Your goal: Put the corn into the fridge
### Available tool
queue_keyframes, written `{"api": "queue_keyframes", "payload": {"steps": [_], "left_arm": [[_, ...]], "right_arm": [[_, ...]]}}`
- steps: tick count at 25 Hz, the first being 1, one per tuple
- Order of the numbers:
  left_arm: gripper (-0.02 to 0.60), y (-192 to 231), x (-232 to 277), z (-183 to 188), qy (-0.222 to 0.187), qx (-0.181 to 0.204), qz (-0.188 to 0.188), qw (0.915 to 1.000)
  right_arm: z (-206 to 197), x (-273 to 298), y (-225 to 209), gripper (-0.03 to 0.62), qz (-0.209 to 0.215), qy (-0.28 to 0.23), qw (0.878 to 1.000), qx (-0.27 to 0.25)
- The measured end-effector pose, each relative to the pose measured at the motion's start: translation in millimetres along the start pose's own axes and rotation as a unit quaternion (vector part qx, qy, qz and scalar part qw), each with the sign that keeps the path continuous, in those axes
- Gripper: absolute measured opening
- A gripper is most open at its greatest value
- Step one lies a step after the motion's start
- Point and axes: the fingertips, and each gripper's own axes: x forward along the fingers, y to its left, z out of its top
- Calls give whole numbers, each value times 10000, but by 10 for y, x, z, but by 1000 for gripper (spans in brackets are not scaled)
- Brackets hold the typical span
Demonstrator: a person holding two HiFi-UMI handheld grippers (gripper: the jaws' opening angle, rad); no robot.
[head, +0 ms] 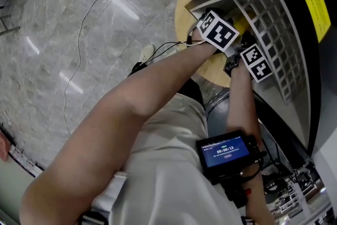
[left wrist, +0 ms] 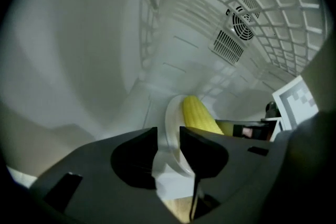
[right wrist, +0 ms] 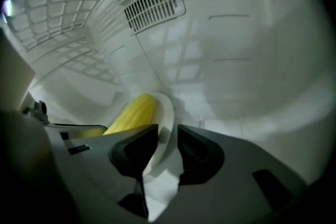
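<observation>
Lower centre, left gripper view: left gripper (left wrist: 168,136), jaws narrowly apart, nips rim of round white plate (left wrist: 173,113) bearing yellow corn cob (left wrist: 197,114), inside white fridge cavity (left wrist: 94,60). Right gripper view, lower centre: right gripper (right wrist: 167,138) pinches opposite rim. Judgement: lower level, release both together.

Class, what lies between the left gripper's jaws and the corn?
The rim of the white plate, gripped by the left gripper; left gripper view shows it.

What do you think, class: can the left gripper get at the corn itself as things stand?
Probably not yet: the left gripper is shut on the white plate, so its jaws are occupied. The corn lies uncovered on that plate just beyond them.
</observation>
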Motion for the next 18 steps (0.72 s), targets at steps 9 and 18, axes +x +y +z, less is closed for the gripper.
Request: {"api": "queue_keyframes", "payload": {"steps": [9, 18], "left_arm": [[110, -118, -273, 45, -691, 175, -434, 9965], [109, -153, -629, -142, -815, 374, -526, 9946]], "right_arm": [[78, -293, -274, 95, -364, -646, 9972, -103], [49, -574, -135, 43, -185, -896, 9951, -371]]}}
